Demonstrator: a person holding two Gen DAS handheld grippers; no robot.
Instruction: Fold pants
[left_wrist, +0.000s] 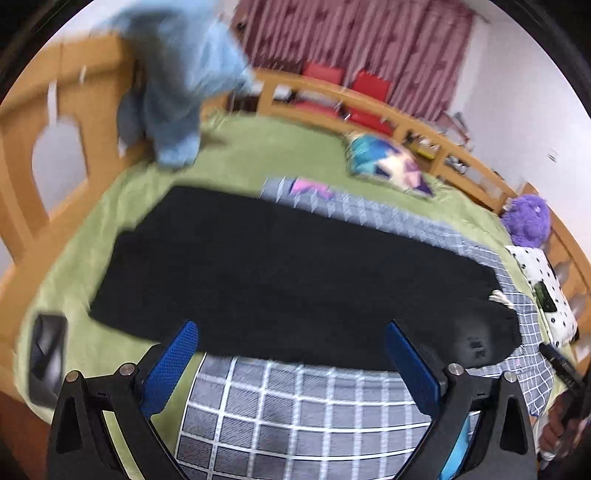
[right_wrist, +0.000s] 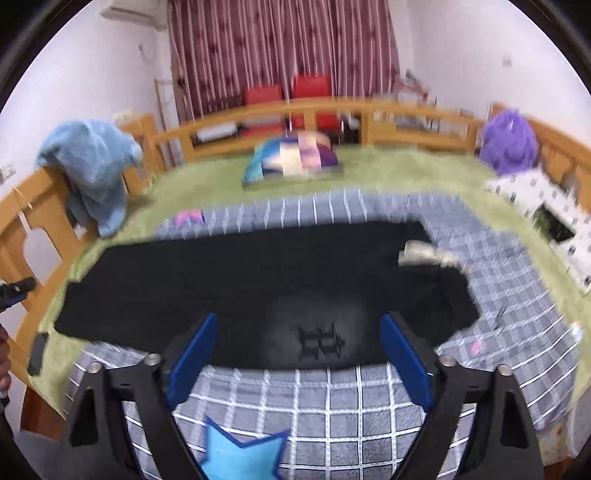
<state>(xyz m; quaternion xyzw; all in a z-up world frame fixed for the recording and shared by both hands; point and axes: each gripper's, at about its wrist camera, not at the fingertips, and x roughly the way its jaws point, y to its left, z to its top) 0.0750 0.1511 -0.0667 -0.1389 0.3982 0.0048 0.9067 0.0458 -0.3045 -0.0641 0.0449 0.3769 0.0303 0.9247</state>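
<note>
Black pants (left_wrist: 280, 273) lie flat and lengthwise across the bed, folded leg on leg, waist to the right with a white drawstring (left_wrist: 500, 297). They also show in the right wrist view (right_wrist: 258, 280), drawstring (right_wrist: 424, 254) at the right. My left gripper (left_wrist: 291, 332) is open and empty, hovering over the pants' near edge. My right gripper (right_wrist: 297, 325) is open and empty, above the near edge close to the waist end, by a dark logo (right_wrist: 319, 341).
A grey checked blanket (right_wrist: 332, 398) lies under the pants on a green sheet (left_wrist: 251, 147). A blue garment (left_wrist: 177, 92) hangs on the wooden rail. A colourful pillow (right_wrist: 295, 158), a purple plush (right_wrist: 511, 142), a spotted pillow (left_wrist: 543, 288) and a dark phone (left_wrist: 48, 354) lie around.
</note>
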